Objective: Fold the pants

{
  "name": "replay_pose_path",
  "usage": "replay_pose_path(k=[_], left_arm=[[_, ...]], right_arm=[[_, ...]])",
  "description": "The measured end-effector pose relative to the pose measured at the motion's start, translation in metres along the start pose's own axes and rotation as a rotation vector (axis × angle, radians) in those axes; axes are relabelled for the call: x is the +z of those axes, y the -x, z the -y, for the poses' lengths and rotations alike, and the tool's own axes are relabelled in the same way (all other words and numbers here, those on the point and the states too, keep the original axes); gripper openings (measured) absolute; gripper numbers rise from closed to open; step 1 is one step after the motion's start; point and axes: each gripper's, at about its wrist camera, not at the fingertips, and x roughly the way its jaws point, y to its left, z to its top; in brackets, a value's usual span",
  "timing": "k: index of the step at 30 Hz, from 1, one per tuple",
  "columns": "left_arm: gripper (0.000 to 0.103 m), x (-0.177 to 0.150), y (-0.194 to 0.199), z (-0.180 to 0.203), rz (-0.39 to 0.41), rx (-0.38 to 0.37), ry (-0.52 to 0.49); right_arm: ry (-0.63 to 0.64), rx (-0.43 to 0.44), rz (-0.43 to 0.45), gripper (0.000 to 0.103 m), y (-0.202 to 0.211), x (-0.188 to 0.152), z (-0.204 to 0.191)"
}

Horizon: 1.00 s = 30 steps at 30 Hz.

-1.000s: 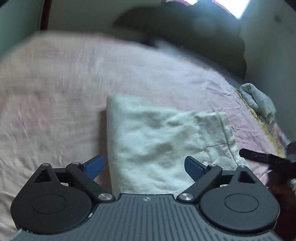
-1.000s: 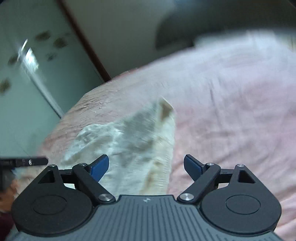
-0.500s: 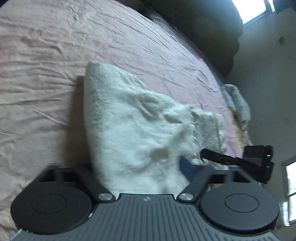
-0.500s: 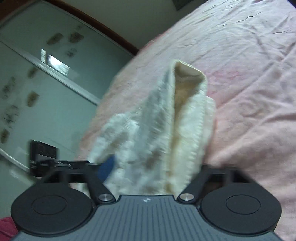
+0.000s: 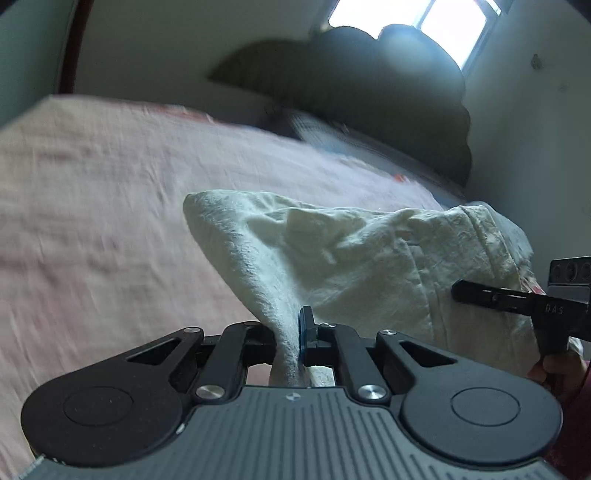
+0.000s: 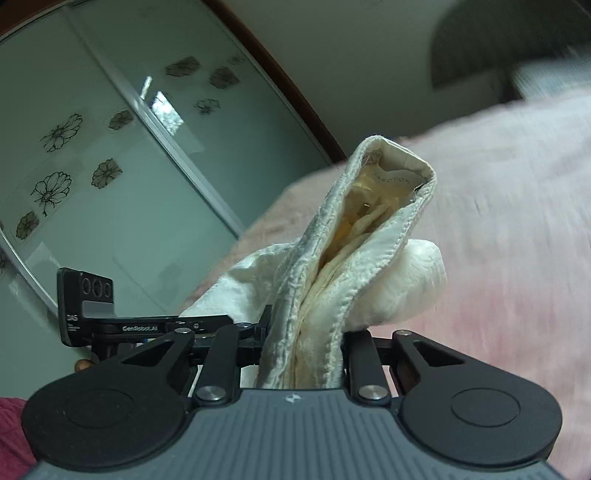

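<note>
The cream-white pants (image 5: 351, 258) lie half lifted off the pink bedsheet (image 5: 92, 221). My left gripper (image 5: 290, 332) is shut on a pinched fold at their near left edge. In the right wrist view the open waistband of the pants (image 6: 369, 229) stands up in front of the camera. My right gripper (image 6: 303, 332) has its jaws closing on that bunched waistband, with the cloth pressed between the pads. Each gripper shows in the other's view: the right gripper (image 5: 517, 299) at the pants' right edge, the left gripper (image 6: 110, 325) at the far left.
A dark heap (image 5: 369, 92) sits at the head of the bed under a bright window (image 5: 424, 18). A wardrobe with frosted flower-patterned doors (image 6: 92, 147) stands beyond the bed. The pink sheet (image 6: 517, 203) stretches away to the right. A hand (image 5: 561, 365) holds the right gripper.
Both grippers went from wide open to closed on the pants' near edge. They have risen, lifting that edge off the bed.
</note>
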Motion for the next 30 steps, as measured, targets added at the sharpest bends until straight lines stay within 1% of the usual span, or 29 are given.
replay_pose_path(k=[2,4,6,8,10,12,14,15,17,18,19,20,21,22,23,24,25,26,27,28,29,30], left_arm=[[0.008,0.023,-0.011,-0.009,0.016,0.023,-0.019],[0.008,0.044,-0.031,-0.021,0.001,0.049,-0.004],[0.008,0.058,-0.052,-0.032,-0.016,0.082,0.0],[0.008,0.061,-0.071,-0.041,-0.045,0.122,-0.004],[0.008,0.06,-0.091,-0.048,-0.082,0.155,-0.011],[0.009,0.054,-0.109,-0.054,-0.121,0.19,-0.007],[0.011,0.05,-0.115,-0.059,-0.123,0.192,-0.007],[0.015,0.048,-0.113,-0.059,-0.12,0.191,-0.004],[0.026,0.046,-0.106,-0.06,-0.12,0.201,-0.006],[0.038,0.047,-0.102,-0.061,-0.117,0.219,-0.008],[0.037,0.046,-0.098,-0.059,-0.109,0.244,-0.014],[0.038,0.044,-0.091,-0.06,-0.094,0.267,-0.024],[0.038,0.041,-0.083,-0.058,-0.075,0.28,-0.036],[0.042,0.038,-0.074,-0.056,-0.06,0.281,-0.048],[0.047,0.033,-0.067,-0.053,-0.049,0.275,-0.052],[0.056,0.028,-0.06,-0.05,-0.042,0.273,-0.047],[0.061,0.023,-0.053,-0.044,-0.035,0.271,-0.041],[0.062,0.017,-0.049,-0.041,-0.032,0.266,-0.042],[0.064,0.013,-0.05,-0.035,-0.044,0.272,-0.06],[0.065,0.008,-0.055,-0.029,-0.07,0.298,-0.092],[0.065,0.005,-0.062,-0.026,-0.09,0.332,-0.118],[0.065,0.002,-0.069,-0.024,-0.103,0.364,-0.142]], right_arm=[[0.002,0.003,0.015,0.02,-0.018,0.023,0.009],[0.018,-0.014,0.03,0.02,-0.04,0.041,0.021],[-0.019,-0.016,0.029,0.02,-0.064,0.052,0.037],[-0.041,-0.033,0.018,0.02,-0.089,0.055,0.051],[-0.067,-0.051,-0.015,0.02,-0.111,0.053,0.064],[-0.094,-0.091,-0.047,0.02,-0.129,0.045,0.076],[-0.152,-0.121,-0.055,0.025,-0.133,0.037,0.094],[-0.19,-0.136,-0.05,0.028,-0.131,0.033,0.101],[-0.25,-0.142,-0.043,0.036,-0.123,0.027,0.11],[-0.263,-0.145,-0.039,0.037,-0.118,0.024,0.11],[-0.266,-0.154,-0.035,0.038,-0.111,0.023,0.109],[-0.256,-0.172,-0.029,0.04,-0.103,0.022,0.105],[-0.228,-0.211,-0.009,0.042,-0.092,0.021,0.098],[-0.184,-0.265,0.027,0.045,-0.08,0.02,0.09],[-0.132,-0.328,0.073,0.045,-0.067,0.018,0.079],[-0.079,-0.399,0.119,0.045,-0.059,0.02,0.065],[-0.021,-0.461,0.158,0.045,-0.051,0.016,0.051],[0.039,-0.482,0.178,0.045,-0.045,0.012,0.037],[0.09,-0.452,0.172,0.045,-0.044,0.008,0.025],[0.129,-0.39,0.137,0.045,-0.048,0.003,0.014],[0.161,-0.341,0.088,0.043,-0.056,0.0,0.005],[0.191,-0.323,0.034,0.043,-0.064,-0.007,-0.001]])
